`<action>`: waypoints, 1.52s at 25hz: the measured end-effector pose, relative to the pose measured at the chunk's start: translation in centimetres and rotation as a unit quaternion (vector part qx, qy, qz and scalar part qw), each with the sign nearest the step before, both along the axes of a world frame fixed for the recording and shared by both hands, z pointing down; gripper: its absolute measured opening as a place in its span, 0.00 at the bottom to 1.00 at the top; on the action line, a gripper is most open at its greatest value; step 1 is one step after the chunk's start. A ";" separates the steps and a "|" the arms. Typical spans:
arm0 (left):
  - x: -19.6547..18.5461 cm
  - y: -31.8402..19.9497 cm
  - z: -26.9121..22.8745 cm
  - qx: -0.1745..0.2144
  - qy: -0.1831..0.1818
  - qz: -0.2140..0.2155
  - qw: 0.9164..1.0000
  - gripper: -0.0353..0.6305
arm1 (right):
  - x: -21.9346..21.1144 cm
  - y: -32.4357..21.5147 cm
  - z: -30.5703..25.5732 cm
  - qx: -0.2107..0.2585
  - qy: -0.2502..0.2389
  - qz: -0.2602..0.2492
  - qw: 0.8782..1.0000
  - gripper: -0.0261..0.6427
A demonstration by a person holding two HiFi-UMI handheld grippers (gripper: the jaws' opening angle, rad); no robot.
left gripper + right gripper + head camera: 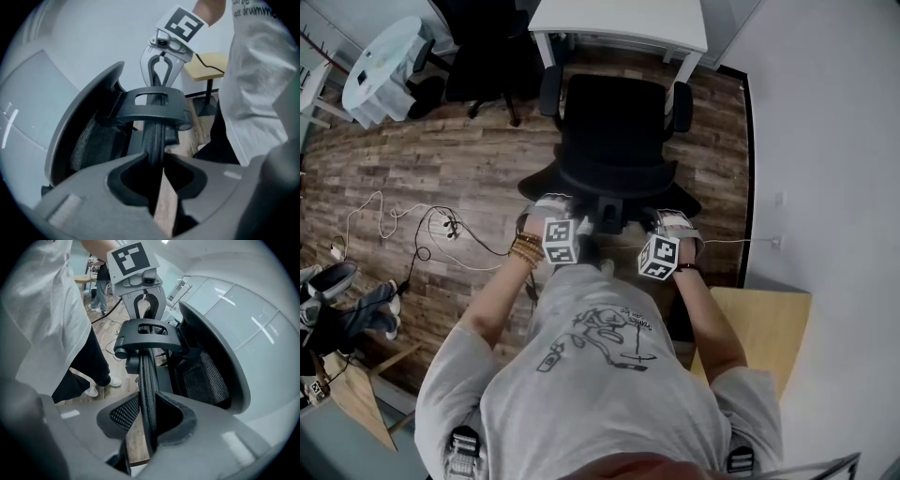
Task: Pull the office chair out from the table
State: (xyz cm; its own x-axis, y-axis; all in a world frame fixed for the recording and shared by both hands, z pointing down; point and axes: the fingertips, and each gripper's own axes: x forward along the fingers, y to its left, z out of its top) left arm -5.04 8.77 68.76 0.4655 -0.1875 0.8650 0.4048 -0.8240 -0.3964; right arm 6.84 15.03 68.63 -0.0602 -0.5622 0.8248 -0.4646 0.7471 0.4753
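Both claws are clamped partway shut on the top rim of the chair (614,131) back, left claw (157,176) on one side of the headrest mount and right claw (147,425) on the other. Chair's on the wood floor (441,159), seat facing the white table (619,23), armrests close to its front edge.

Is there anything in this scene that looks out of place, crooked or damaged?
Nothing looks damaged or askew. The office chair stands upright before the white table. The only untidy thing is a tangle of loose cables on the wood floor at the picture's left, apart from the chair.
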 end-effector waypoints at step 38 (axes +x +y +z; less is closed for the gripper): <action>-5.1 6.9 -5.9 -0.071 0.104 -0.035 0.991 0.17 | -8.1 6.0 -6.0 0.007 -0.137 0.051 0.989 0.21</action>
